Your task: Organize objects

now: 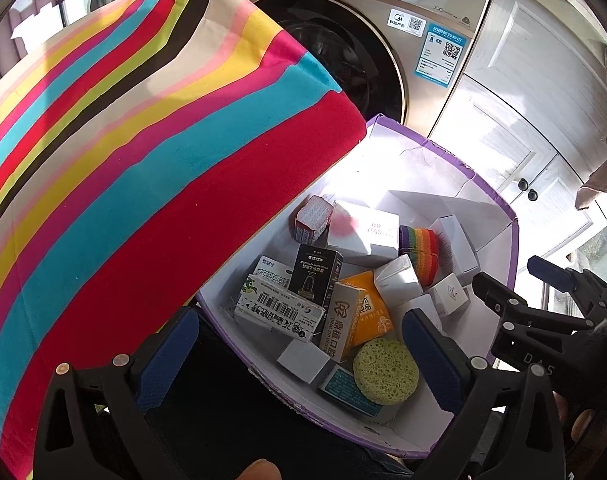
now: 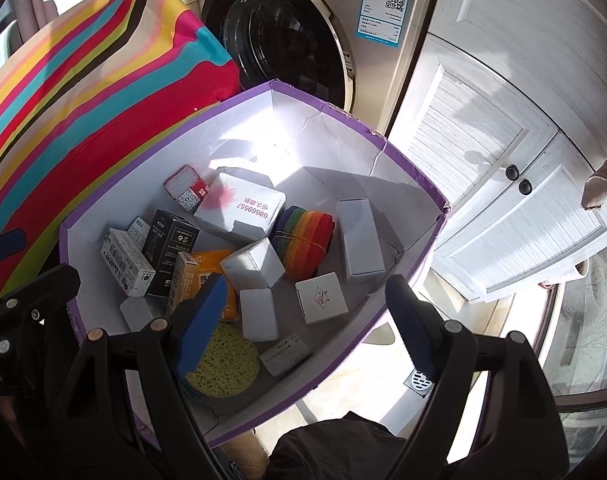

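Left wrist view looks down into a purple-edged box (image 1: pixel 499 200) that stands in front of a washing machine (image 1: pixel 383 40), with a striped cushion (image 1: pixel 143 160) pressing against the box on the side away from the white cupboard doors (image 1: pixel 523 140). The left gripper (image 1: pixel 303 344) hangs over the near edge of the box with its fingers wide apart and nothing between them. The right gripper (image 2: pixel 311 320) is also above the near part of the box, fingers apart and empty.

Inside the box many small things lie in disorder: a yellow sponge (image 1: pixel 385 372) at the near wall, an orange carton (image 1: pixel 367 308) just beside it, a black carton (image 1: pixel 315 280) further in, a rainbow band roll (image 1: pixel 421 252) near the middle, and a big white box with red numbers (image 2: pixel 243 208) toward the far wall.

I judge that the step now is to choose one thing and take it. It is better to begin with the sponge, because it lies on top and is nearest to both grippers. The fingers should come down on two opposite sides of it, not touching the orange carton, and close softly since a sponge gives way.
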Action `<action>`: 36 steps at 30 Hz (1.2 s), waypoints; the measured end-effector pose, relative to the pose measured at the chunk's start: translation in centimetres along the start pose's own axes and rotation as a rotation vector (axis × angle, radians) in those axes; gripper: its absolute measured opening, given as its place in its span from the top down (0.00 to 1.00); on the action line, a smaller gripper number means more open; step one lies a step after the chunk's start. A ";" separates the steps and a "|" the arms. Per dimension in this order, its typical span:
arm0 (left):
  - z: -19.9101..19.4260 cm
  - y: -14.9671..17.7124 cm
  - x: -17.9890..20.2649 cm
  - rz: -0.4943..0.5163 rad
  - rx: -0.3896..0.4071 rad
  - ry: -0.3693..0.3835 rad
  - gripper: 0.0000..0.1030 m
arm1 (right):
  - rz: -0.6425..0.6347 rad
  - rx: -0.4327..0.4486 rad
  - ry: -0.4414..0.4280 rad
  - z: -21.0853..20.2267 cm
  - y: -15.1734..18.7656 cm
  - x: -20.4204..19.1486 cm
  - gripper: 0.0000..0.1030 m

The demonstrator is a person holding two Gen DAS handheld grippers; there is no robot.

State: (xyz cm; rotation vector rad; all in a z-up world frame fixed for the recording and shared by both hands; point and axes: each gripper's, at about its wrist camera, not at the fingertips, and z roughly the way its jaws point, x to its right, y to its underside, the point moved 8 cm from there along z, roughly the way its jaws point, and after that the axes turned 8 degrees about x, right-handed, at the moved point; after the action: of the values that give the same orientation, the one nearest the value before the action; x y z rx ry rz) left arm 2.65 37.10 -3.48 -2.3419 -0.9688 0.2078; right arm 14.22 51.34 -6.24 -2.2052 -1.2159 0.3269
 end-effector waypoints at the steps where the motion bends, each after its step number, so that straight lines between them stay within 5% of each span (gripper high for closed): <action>1: 0.1 -0.1 0.0 0.000 -0.002 0.004 0.00 | 0.006 -0.004 -0.003 0.2 -0.1 0.2 0.17; 15: 3.2 0.1 2.2 -0.010 -0.115 0.025 0.00 | -0.028 -0.094 -0.089 3.4 0.4 0.4 0.13; 21: 2.9 0.6 1.1 -0.041 -0.114 -0.041 0.00 | -0.048 -0.082 -0.090 3.5 0.0 0.3 0.13; 36: -0.1 0.7 2.2 -0.037 -0.071 -0.004 0.00 | -0.062 -0.065 -0.092 1.8 0.1 0.3 0.13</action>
State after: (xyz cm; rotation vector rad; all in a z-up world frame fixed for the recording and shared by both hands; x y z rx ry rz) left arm 4.71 38.14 -3.60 -2.3857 -1.0367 0.1662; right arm 13.57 52.28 -7.70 -2.2235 -1.3588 0.3721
